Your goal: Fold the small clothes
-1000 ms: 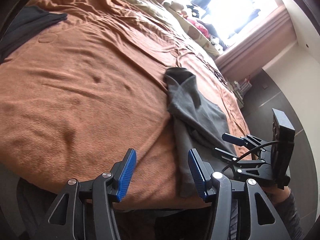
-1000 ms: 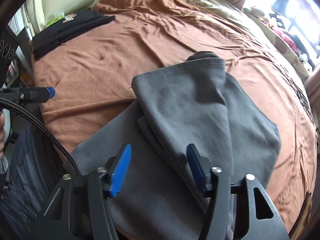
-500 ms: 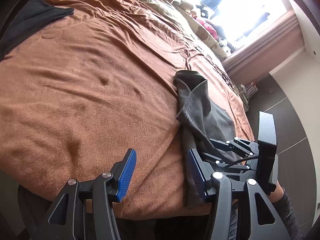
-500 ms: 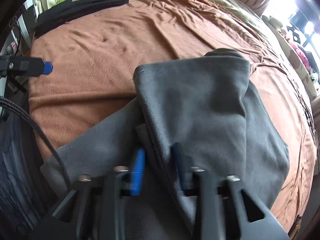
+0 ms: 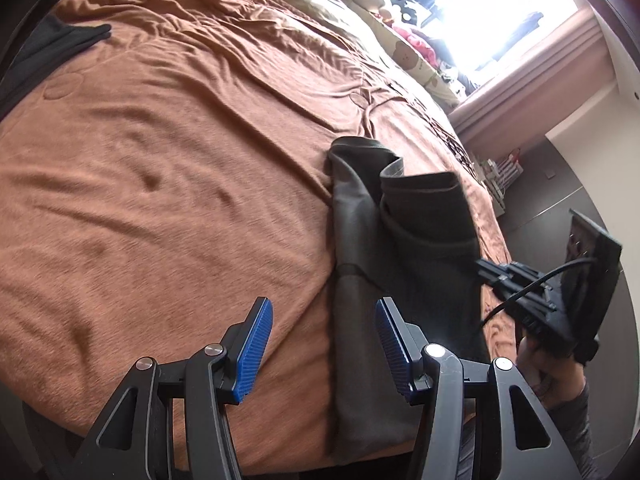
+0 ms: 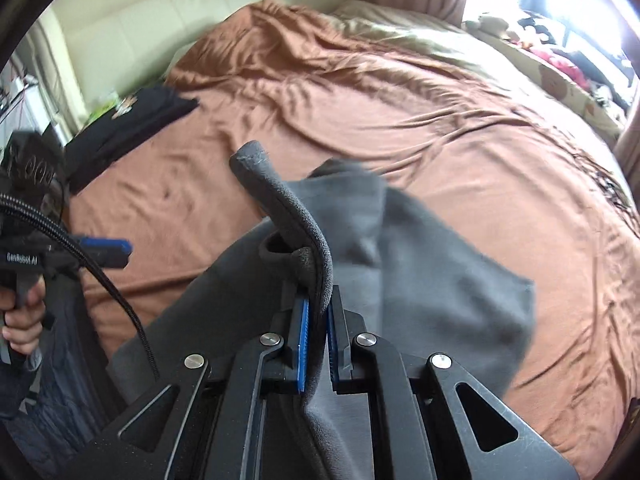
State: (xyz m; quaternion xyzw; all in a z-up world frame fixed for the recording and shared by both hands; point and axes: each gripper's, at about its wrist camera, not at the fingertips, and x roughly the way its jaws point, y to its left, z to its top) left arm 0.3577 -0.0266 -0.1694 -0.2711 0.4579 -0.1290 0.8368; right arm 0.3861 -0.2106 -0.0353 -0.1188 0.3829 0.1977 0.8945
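On the bed: everything below is placed relative to the brown blanket, which covers pretty much the whole mattress and is rumpled all over.

Shorts: grey shorts lie on the blanket near its front edge, toward the window side, bottom end hanging a bit over the edge. Partly folded, one flap lifted off the rest.

Right gripper: right gripper is clamped tight on a fold of the shorts. Blue pads are squeezed nearly together with just the cloth between them. The pinched fabric sticks up out of the jaws as a curled hem, clear of the blanket, so that bit is off the bed. In the left wrist view it sits over the blanket's front corner at the window side, touching the shorts.

Left gripper: left gripper is about half open, nothing between the fingers. It hovers over the blanket's front edge, right pad over the side of the shorts, left pad over bare blanket. Not pressing on anything as far as I can see. From the right wrist view it's just off the blanket's front corner, held by a hand, with a braided cable looping down from it.

Black clothes: dark pile on the far corner of the blanket by the headboard, well apart from the shorts.

Window: bright, beyond the blanket's far side, with stuffed toys between it and the blanket.
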